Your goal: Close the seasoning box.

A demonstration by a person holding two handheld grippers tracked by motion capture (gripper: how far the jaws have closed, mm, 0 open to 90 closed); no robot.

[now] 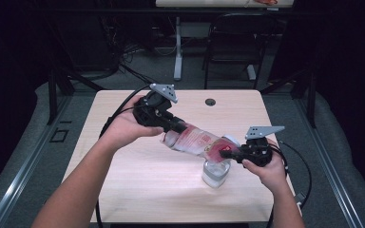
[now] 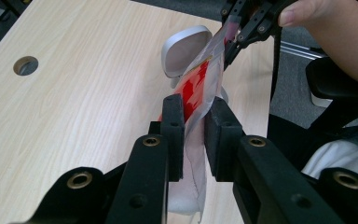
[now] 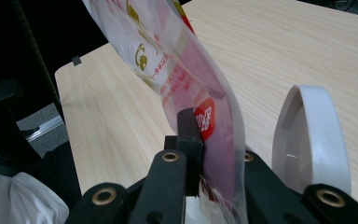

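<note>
Looks like a pour: the red-and-clear plastic pouch (image 1: 197,139) hangs over the table's (image 1: 123,190) right half, its low end over the white cup (image 1: 215,173). Left gripper (image 1: 171,124) pinches the raised end, right gripper (image 1: 228,153) pinches the low end at the cup. I'd lift the left end slowly and keep the mouth inside the rim

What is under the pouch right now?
A clear cup stands on the table below the pouch, near the end held by the right gripper. The pouch covers part of its rim; its contents cannot be made out.
</note>
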